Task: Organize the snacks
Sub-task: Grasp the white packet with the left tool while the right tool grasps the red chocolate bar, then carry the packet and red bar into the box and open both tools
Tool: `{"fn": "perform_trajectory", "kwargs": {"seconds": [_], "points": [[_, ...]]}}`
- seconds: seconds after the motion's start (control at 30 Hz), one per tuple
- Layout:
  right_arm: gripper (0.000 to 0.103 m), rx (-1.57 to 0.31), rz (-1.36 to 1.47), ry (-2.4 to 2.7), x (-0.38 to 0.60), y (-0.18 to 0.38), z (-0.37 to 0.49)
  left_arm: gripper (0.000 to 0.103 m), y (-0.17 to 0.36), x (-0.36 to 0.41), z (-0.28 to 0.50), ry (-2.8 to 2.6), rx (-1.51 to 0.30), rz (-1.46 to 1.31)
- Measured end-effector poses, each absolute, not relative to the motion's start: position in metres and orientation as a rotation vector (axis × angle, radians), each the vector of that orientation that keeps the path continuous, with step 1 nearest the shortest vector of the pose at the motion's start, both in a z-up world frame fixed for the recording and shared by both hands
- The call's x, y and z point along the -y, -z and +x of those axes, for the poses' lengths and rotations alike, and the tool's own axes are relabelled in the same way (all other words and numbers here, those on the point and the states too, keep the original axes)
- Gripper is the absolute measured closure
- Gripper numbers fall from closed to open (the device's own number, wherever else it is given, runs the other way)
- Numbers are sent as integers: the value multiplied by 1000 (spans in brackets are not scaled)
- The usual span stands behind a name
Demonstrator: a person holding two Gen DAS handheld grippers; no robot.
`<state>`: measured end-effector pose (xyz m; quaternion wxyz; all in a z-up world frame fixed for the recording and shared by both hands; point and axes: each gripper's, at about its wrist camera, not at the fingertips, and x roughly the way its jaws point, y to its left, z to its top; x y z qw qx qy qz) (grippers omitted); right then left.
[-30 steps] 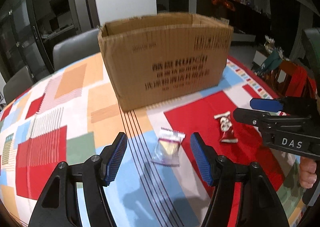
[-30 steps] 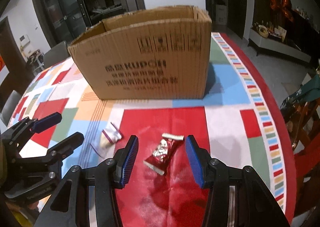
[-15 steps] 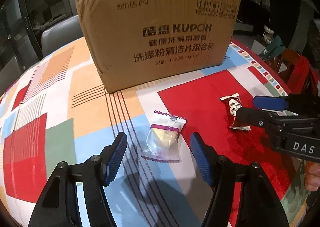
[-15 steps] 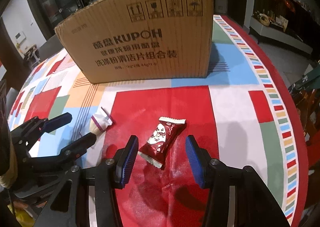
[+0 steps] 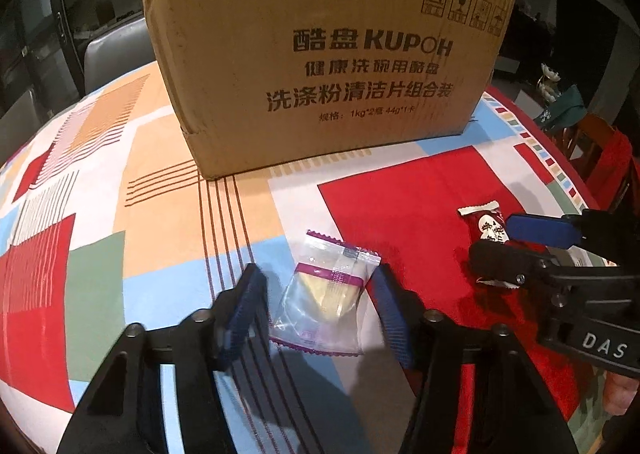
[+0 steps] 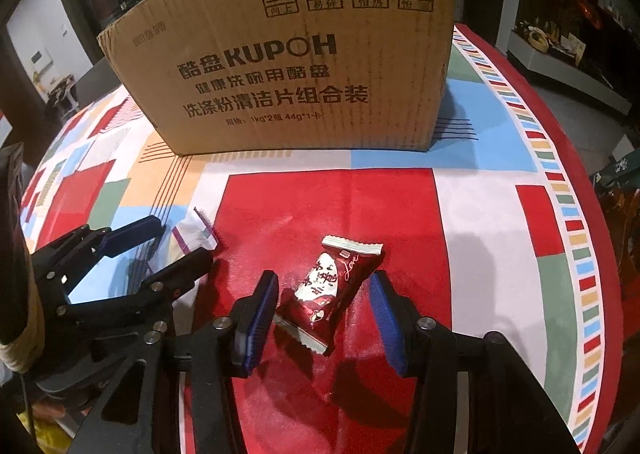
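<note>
1. At the far left of the left wrist view, the patchwork tablecloth (image 5: pixel 96 278) shows red, green, orange and pale blue blocks, with a grey chair back (image 5: pixel 116 57) behind the table edge.
2. The left gripper (image 5: pixel 320 310) points down at the cloth with its blue-padded jaws partly open and closing. Between them lies a clear snack packet (image 5: pixel 326 294) with purple crimped ends and a pale yellow piece inside. The packet rests flat on the cloth; the right pad sits just beside its edge and the left pad stands a little apart, so neither pad presses it that I can see.
3. Behind both snacks stands the cardboard box (image 5: pixel 320 53), printed "KUPOH" on its near wall, upright on the cloth and well beyond the gripper tips.
4. Right of the clear packet, on the big red square, lies a dark red candy wrapper (image 6: pixel 334 288) with white crimped ends and the word "Love" on it, tilted with its upper end to the right.
5. The right gripper (image 6: pixel 324 314) straddles that wrapper, jaws partly open and closing. The left pad is almost at the wrapper's lower corner and the right pad is clear of it; the wrapper lies on the cloth.
6. Farthest right, the cloth's striped border (image 6: pixel 576 238) runs along the table rim.
</note>
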<state>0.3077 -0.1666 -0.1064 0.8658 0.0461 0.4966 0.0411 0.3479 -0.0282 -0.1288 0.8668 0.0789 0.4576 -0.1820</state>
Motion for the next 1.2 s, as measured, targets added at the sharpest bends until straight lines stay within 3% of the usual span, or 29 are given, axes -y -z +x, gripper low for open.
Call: {"fn": "perform_trajectory", "kwargs": {"seconds": [0.07,0.2,0.6,1.2], "points": [[66,-1046,106,-91,168,108,309,65,128,28,347,371,-948,163],[72,-1047,137,-104,172,110,308,69,126,26,345,386,-953,132],[73,-1000,153,-128,178,94,292,69,102,25,327,354,-921,88],[75,-813,146,-173,189,25,259,69,20,19,286,327,-750,21]]}}
